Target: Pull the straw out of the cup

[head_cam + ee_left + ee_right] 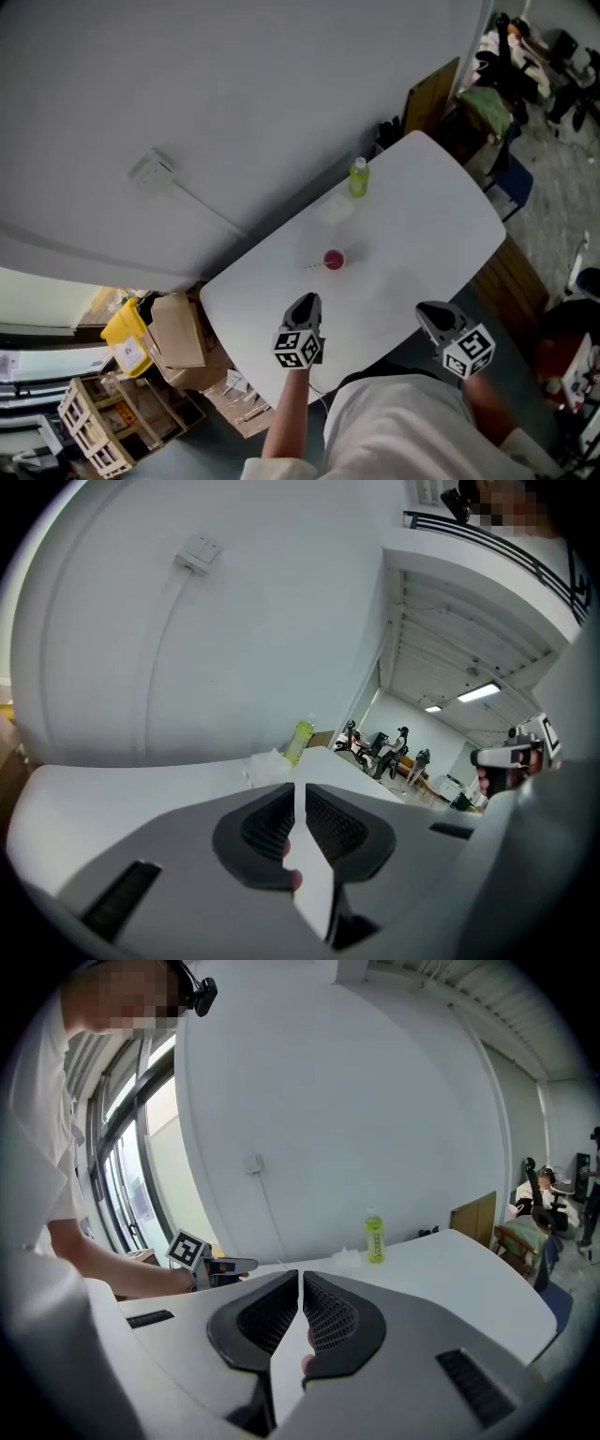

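A small pink cup (334, 259) stands near the middle of the white table (422, 225). A thin straw (312, 266) appears to lie on the table just left of the cup, outside it. My left gripper (305, 302) hovers over the near table edge, short of the cup, and holds nothing. In the left gripper view, my left gripper (300, 787) has its jaws a narrow gap apart, with table showing through. My right gripper (429, 314) is at the near right edge; in the right gripper view, my right gripper (301, 1274) has its tips nearly touching and is empty.
A green bottle (358, 178) and a crumpled clear wrapper (336, 209) sit at the table's far edge by the wall. Cardboard boxes (178, 333), a yellow bin (127, 336) and wooden crates (94, 422) stand on the floor at the left. Chairs (511, 183) are at the right.
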